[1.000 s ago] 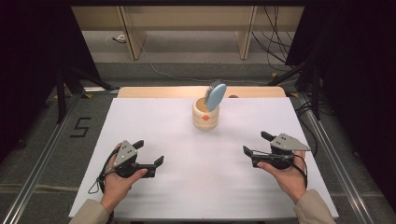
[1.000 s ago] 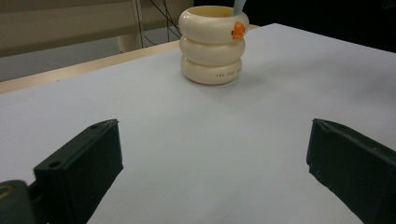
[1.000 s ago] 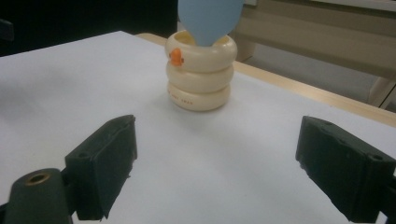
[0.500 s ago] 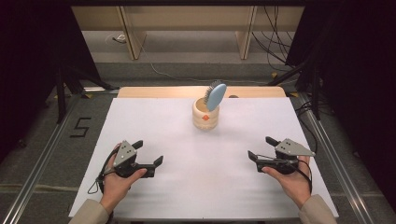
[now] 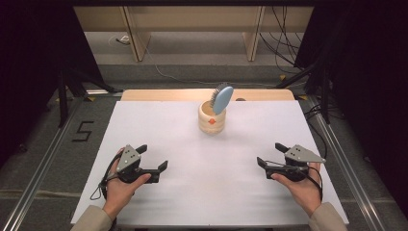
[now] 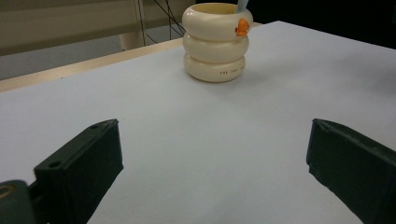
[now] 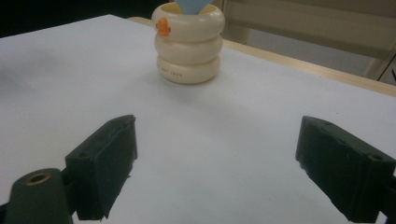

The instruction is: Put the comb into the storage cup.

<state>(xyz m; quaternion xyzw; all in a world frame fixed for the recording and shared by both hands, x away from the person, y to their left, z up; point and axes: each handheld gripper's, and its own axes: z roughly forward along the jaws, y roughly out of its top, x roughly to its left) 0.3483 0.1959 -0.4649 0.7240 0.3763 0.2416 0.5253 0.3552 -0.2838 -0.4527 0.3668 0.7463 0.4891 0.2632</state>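
A cream, ring-stacked ceramic holder point(image 5: 212, 118) stands toward the far middle of the white tabletop point(image 5: 207, 192), with a light-blue plastic hairbrush point(image 5: 222, 98) leaning inside it. The left hand-held gripper point(image 5: 153, 163) and the right hand-held gripper point(image 5: 270, 154) rest near the front edge, well apart, jaws wide and empty.

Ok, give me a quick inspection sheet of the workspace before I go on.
Surface: white sheet over a wooden table, flat.
Job's things: cream holder upright, mid-table toward the far edge; blue hairbrush standing in it, leaning right.
Clutter: nothing seen.
Grippers: left gripper and right gripper both open, holding nothing, near the front corners, apart from the holder.
Cables: one trailing from each gripper; more on the floor behind.
Surroundings: dark curtains at the sides, wooden frame behind.
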